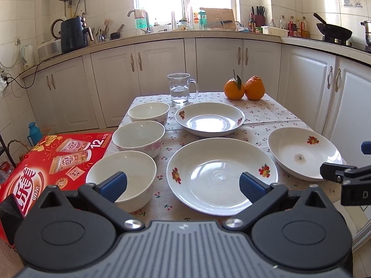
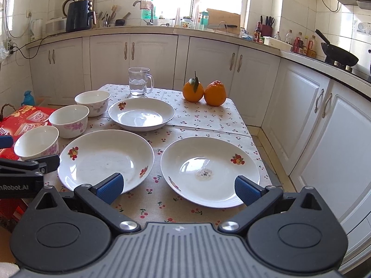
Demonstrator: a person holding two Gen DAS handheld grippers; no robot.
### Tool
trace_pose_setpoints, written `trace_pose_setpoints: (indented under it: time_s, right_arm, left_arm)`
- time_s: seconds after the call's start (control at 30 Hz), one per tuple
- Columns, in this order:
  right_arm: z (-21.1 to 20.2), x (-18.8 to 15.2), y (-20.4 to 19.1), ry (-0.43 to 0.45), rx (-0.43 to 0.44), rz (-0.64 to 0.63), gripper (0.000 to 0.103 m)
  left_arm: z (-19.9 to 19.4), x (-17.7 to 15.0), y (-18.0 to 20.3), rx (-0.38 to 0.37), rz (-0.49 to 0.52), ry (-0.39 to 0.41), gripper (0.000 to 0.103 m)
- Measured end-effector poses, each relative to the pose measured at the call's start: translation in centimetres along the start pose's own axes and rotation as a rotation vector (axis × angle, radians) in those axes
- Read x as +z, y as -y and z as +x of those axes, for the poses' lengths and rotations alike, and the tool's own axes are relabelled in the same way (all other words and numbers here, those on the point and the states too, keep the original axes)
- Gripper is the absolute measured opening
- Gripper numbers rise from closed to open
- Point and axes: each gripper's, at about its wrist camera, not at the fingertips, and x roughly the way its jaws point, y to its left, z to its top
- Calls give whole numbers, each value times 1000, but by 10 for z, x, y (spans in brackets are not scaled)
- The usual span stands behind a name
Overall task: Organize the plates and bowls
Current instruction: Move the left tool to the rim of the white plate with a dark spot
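Three white bowls stand in a row down the table's left side: near bowl, middle bowl, far bowl. Three white plates with fruit prints lie beside them: a near centre plate, a far plate and a right plate with a dirty spot. My left gripper is open, held over the table's near edge between the near bowl and the centre plate. My right gripper is open, between the centre and right plates.
A glass mug of water and two oranges stand at the table's far end. A red carton sits left of the table. White cabinets run close along the right and back.
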Motion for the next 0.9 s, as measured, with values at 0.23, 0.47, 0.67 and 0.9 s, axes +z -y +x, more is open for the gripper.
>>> trace_pose_setpoints:
  time_s: [0.23,0.47,0.67,0.9]
  right_arm:
    - [55,-21,49,-132,-24,29,103]
    - [85,-25,61,-211,11,50,103]
    - [94,-21,51,-246,3,-3,103]
    - [106,-19,50,-285,-15,-23,103]
  left_arm:
    - [16,6,-15,-32,2,-14,102]
    - [31,14,-34,-80,-3,-16,102]
    - [38,25,-46,-142,10,-2,102]
    - [44,36,-51,-199,29,0,102]
